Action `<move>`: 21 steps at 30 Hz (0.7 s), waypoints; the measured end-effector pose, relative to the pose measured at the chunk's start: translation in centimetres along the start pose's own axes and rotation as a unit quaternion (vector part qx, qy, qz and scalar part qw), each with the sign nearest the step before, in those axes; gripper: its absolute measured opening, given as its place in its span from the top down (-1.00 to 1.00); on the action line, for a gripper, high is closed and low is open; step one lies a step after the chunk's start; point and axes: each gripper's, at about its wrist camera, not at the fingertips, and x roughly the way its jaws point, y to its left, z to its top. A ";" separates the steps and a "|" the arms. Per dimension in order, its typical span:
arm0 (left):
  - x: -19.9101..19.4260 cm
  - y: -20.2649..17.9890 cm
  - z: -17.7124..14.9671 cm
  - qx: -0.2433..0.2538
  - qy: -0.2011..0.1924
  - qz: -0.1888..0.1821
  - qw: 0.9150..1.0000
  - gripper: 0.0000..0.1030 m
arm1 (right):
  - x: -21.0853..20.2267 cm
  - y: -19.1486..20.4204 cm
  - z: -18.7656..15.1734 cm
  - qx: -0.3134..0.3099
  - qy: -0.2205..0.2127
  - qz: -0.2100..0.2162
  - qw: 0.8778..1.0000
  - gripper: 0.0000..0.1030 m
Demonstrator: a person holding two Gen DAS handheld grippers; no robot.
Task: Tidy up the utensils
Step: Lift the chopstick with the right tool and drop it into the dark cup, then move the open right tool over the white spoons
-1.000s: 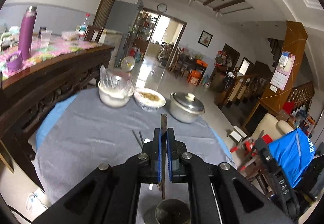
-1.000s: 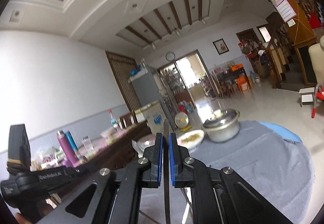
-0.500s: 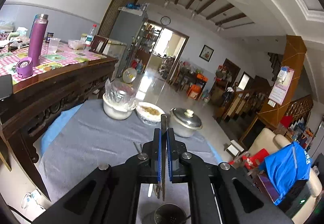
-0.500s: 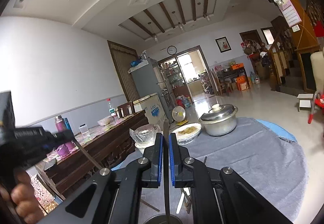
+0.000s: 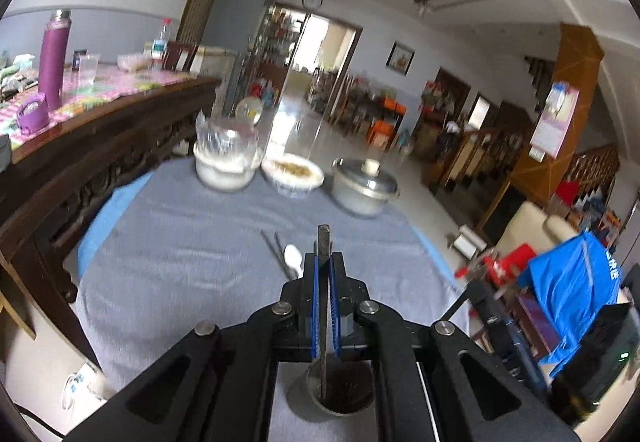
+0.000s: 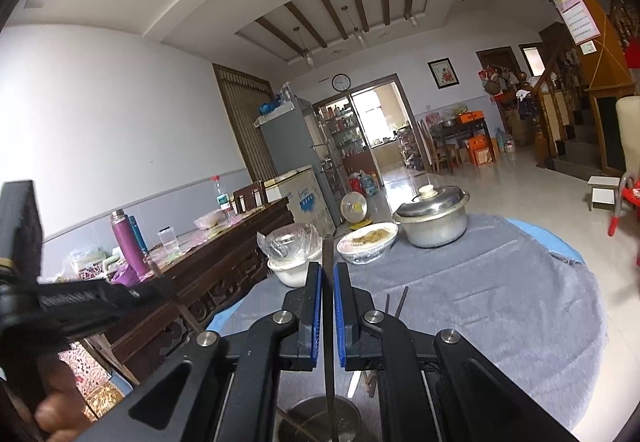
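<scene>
My left gripper (image 5: 323,262) is shut on a thin dark utensil (image 5: 323,242) held upright, its lower end in the metal cup (image 5: 340,400) below the jaws. My right gripper (image 6: 327,274) is shut on a thin dark chopstick (image 6: 328,254), its lower end over the same metal cup (image 6: 316,420). The left gripper body (image 6: 72,298) shows at the left of the right wrist view. A white spoon (image 5: 292,256) and dark chopsticks (image 5: 274,248) lie on the grey cloth (image 5: 180,242); the chopsticks also show in the right wrist view (image 6: 396,304).
At the far side of the round table stand a plastic-covered white bowl (image 5: 226,162), a dish of food (image 5: 294,172) and a lidded metal pot (image 5: 366,188). A wooden sideboard (image 5: 80,146) with a purple flask (image 5: 54,56) runs along the left. Blue cloth (image 5: 572,290) lies at right.
The left gripper has dipped back lower toward the table, its utensil end reaching into the cup. The right gripper has lowered a little and its view has shifted slightly.
</scene>
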 end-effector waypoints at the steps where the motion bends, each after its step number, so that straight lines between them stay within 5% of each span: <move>1: 0.3 0.1 -0.1 -0.001 0.007 -0.001 1.000 0.90 | 0.0 -0.1 -0.1 0.001 0.002 0.001 1.000 0.85; 6: 0.2 0.3 -0.6 0.003 0.019 -0.004 1.000 0.88 | -0.4 -0.5 -0.1 0.011 0.007 0.008 1.000 0.81; 8: -0.1 0.4 -0.4 0.007 0.018 -0.006 1.000 0.62 | -0.6 -0.6 0.0 0.015 0.008 0.013 1.000 0.76; 9: -0.3 0.4 -0.4 0.007 0.017 -0.009 1.000 0.45 | -0.7 -0.7 0.1 0.019 0.009 0.019 1.000 0.63; 11: -0.9 0.6 -0.4 0.003 0.003 -0.012 1.000 -0.19 | -1.0 -1.1 0.3 0.028 0.004 0.019 0.999 -0.20; 12: -1.3 0.7 -0.3 0.002 -0.007 -0.012 1.000 -0.22 | -1.5 -1.3 0.3 0.030 -0.010 0.016 0.999 -0.29; 21: -2.3 3.8 0.3 -0.029 -0.037 0.011 0.999 -0.34 | -2.4 -4.9 0.9 0.074 -0.038 -0.032 0.996 -0.30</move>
